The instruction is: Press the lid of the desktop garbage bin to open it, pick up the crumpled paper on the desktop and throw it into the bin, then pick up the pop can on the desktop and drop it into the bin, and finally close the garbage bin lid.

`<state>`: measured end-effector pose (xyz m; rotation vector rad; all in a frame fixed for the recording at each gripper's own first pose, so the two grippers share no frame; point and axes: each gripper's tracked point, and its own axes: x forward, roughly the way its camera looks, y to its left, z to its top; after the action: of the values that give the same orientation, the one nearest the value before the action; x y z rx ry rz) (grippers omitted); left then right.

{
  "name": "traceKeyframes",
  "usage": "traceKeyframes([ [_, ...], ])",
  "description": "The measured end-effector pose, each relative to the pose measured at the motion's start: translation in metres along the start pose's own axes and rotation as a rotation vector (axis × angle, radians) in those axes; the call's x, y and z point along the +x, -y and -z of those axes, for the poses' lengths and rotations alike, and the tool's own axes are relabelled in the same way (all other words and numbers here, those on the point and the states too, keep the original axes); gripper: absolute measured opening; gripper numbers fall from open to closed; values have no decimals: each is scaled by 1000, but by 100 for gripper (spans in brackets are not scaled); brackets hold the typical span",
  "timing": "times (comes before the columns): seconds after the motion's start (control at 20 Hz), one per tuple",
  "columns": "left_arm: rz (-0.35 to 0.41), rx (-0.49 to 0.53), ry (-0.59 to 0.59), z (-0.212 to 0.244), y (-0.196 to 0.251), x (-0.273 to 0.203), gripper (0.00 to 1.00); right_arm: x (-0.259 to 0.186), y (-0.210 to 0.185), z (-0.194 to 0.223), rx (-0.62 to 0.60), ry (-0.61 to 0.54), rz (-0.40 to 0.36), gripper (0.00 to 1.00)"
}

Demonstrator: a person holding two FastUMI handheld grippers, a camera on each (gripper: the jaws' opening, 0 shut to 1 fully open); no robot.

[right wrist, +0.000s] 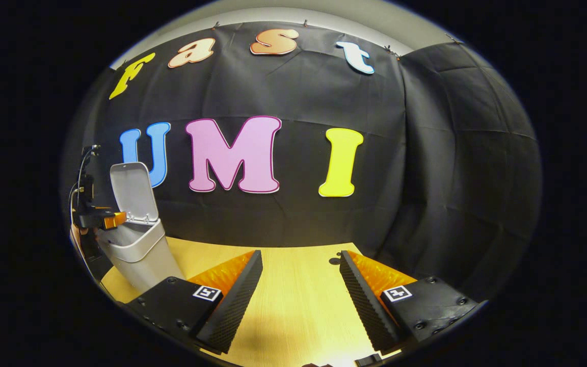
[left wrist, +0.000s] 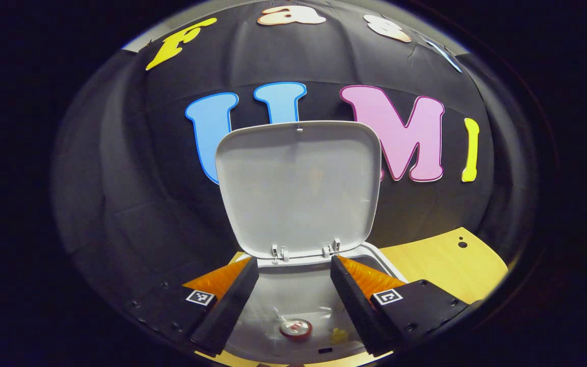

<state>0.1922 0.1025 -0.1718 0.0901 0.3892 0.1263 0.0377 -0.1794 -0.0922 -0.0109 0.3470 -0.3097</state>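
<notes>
Lid (left wrist: 298, 188) of the bin (left wrist: 293, 295) stands upright on its two hinges, inner face toward the left claw (left wrist: 293, 300), which hangs over the bin's mouth with its fingers spread and nothing between them. Looking down between the fingers: the pop can (left wrist: 296, 328) lies on the bin floor, top end up toward the camera, and a small yellowish scrap (left wrist: 339, 335), probably the crumpled paper, sits just beside it to the right. Judgement: both throws are done and only closing the lid is left. Right claw (right wrist: 298, 300) is also released and empty, held low over bare desk (right wrist: 293, 306), well apart from the bin (right wrist: 135, 250), which stands near the desk's left edge in the right gripper view; the left claw (right wrist: 102, 220) shows there at the bin's rim, just beside the lid (right wrist: 133, 196). Risks from here: the lid leans back past the hinges, so a push from above or on its inner face would press it further open or tip the light bin backward toward the cloth wall. A push that lands off centre could slide the bin toward the desk edge, since nothing steadies it. If the lid latches by a press catch, too soft a closing leaves it sprung ajar. Fingers kept inside the mouth as the lid swings would be caught under it.
</notes>
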Motion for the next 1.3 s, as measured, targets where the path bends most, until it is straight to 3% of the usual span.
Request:
traceKeyframes([
  [0.2, -40, -21, 58, -32, -4, -6, 96, 0, 3, -3, 6, 6, 9, 99],
  [0.55, 3, -139, 158, -128, -8, -3, 95, 20, -21, -34, -87, 76, -67, 99],
  [0.65, 39, -114, 162, -139, -4, 4, 96, 26, -32, -44, -85, 101, -96, 99],
  [1.0, -9, -43, 262, -177, -21, 19, 95, 39, -46, -55, -133, 138, -113, 98],
  [1.3, 23, 12, 236, -186, -26, 50, 95, 52, -52, -49, -85, 107, -101, 98],
])
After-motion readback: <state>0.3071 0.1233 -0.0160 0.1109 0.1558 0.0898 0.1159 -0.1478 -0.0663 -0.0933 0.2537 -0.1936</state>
